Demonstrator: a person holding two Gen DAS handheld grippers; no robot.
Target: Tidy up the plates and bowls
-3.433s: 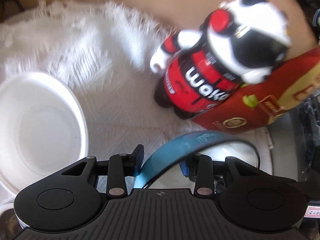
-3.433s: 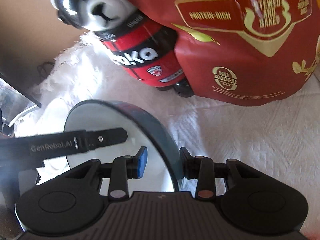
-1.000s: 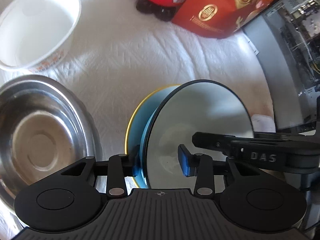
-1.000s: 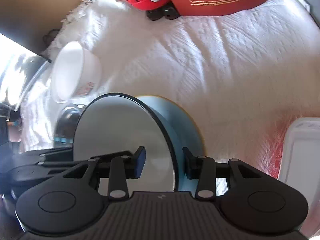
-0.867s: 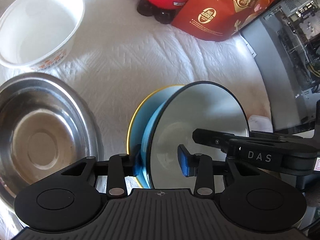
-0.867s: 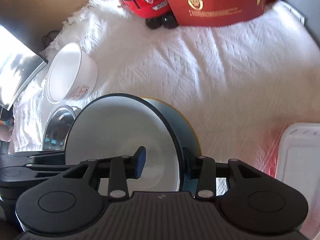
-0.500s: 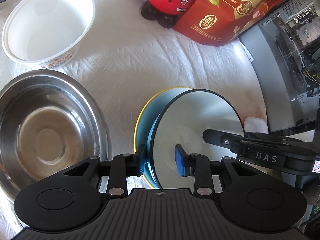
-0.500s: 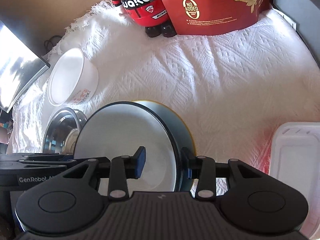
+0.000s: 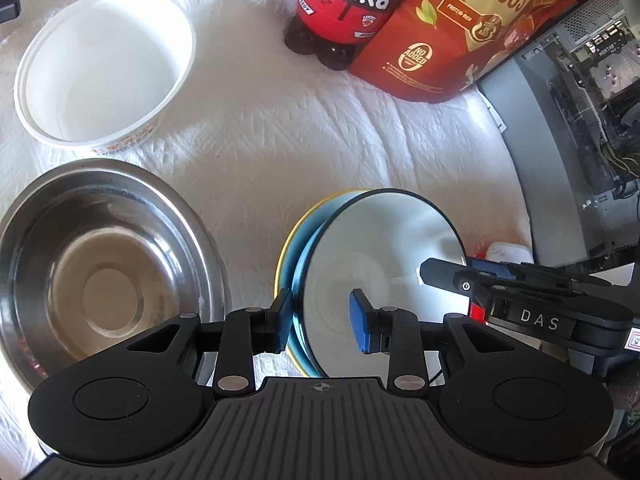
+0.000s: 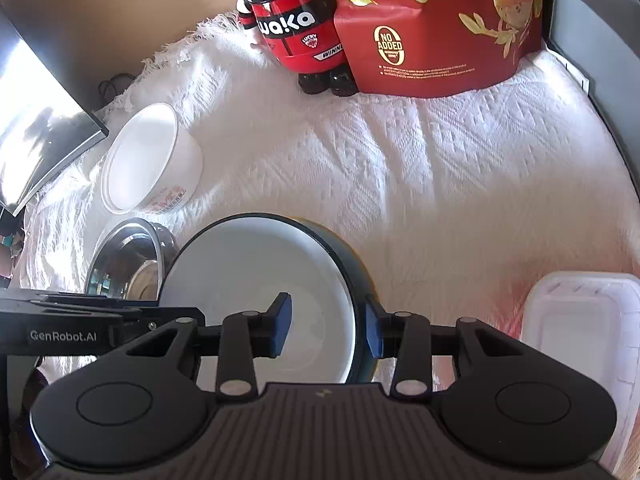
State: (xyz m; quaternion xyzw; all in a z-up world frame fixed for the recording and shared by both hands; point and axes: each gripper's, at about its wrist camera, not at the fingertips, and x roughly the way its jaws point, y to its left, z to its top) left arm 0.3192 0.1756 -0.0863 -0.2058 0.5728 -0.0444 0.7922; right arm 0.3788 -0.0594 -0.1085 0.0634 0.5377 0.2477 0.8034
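A blue bowl (image 9: 380, 248) with a white inside and a dark rim sits tilted over a yellow-rimmed blue dish (image 9: 304, 228) on the white cloth. My left gripper (image 9: 322, 320) pinches its left wall, one pad outside, one inside. My right gripper (image 10: 326, 322) is shut on the opposite wall of the bowl (image 10: 248, 272). The right gripper's fingers (image 9: 440, 276) reach in over the far rim. Whether the bowl rests fully in the dish is hidden.
A steel bowl (image 9: 100, 280) lies left of the dish, with a white paper bowl (image 9: 104, 68) behind it. A Waka bear bottle (image 9: 344, 0) and a red pouch (image 9: 460, 40) stand at the back. A computer case (image 9: 580, 120) and a white container (image 10: 580, 328) flank the right.
The bowl came from beside the bottle down over the yellow-rimmed dish and tipped flatter. The left jaws narrowed onto its wall. The right grip stayed the same.
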